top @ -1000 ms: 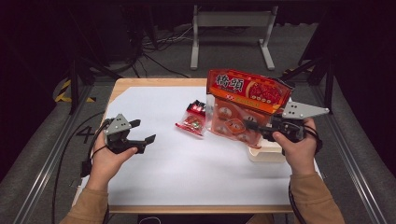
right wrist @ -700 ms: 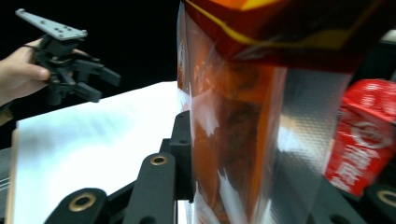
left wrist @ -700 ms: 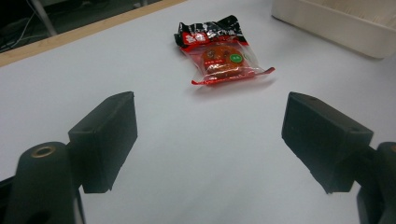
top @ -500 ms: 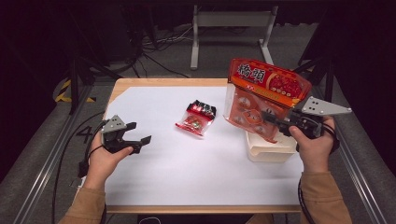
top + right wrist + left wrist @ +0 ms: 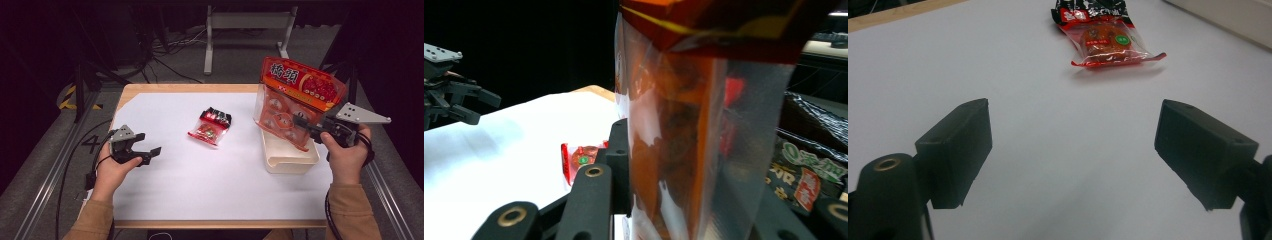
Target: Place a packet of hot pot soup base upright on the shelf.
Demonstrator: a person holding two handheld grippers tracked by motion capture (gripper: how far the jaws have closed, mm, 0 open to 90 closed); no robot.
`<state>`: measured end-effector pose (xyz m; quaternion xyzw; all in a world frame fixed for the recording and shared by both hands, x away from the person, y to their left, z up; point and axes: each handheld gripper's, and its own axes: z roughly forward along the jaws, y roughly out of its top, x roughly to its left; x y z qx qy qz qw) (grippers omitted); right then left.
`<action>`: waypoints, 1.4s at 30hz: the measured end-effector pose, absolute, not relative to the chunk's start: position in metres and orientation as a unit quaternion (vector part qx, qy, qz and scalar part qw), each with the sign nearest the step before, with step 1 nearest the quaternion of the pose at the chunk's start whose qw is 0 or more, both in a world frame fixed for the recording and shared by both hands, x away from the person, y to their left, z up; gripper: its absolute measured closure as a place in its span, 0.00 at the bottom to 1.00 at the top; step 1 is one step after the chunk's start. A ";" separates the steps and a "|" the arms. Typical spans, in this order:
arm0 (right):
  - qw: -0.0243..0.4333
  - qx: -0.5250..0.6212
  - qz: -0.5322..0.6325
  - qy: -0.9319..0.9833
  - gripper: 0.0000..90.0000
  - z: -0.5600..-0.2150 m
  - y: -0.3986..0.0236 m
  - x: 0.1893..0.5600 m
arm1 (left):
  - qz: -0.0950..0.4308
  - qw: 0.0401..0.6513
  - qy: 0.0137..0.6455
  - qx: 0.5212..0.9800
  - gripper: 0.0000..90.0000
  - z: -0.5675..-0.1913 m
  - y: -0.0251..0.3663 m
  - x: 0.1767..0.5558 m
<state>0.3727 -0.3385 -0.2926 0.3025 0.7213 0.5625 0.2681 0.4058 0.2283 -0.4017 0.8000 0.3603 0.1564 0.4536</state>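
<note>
We see the right gripper (image 5: 306, 125) clamped on a big orange snack bag (image 5: 296, 100), jaws pressing its lower clear part from both sides. The bag hangs upright, a bit tilted, in the air over the far end of the cream tray (image 5: 290, 159), which sits at the right edge of the white table sheet (image 5: 210, 185). Whether the bag's bottom corner touches the tray rim we cannot tell. In the right gripper view the bag (image 5: 694, 125) stands between the black jaws, the clear film with round snacks showing through, the orange header on top (print too blurred to read).

The left gripper (image 5: 142, 151) hovers low at the left side of the sheet, jaws spread wide, nothing between them. In the left gripper view its two black pads (image 5: 960, 150) stand far apart over bare white surface, and the gripper (image 5: 1073, 155) points toward a small red-and-black snack packet (image 5: 1100, 37) lying flat ahead.

In the high view that small packet (image 5: 210, 127) lies mid-table, well apart from both grippers and clear of the tray. We also spot it in the right gripper view (image 5: 581, 160), behind the near jaw, with the left gripper (image 5: 471, 107) farther off at the left edge.
</note>
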 end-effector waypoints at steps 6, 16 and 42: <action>0.280 0.306 0.558 0.719 0.78 -0.296 -0.343 0.374 | 0.151 0.454 0.368 0.798 0.18 -0.405 0.231 0.407; 0.291 0.313 0.561 0.709 0.78 -0.307 -0.357 0.378 | 0.149 0.455 0.366 0.798 0.18 -0.406 0.233 0.407; 0.262 0.333 0.552 0.718 0.78 -0.345 -0.368 0.394 | 0.146 0.465 0.364 0.793 0.18 -0.404 0.234 0.407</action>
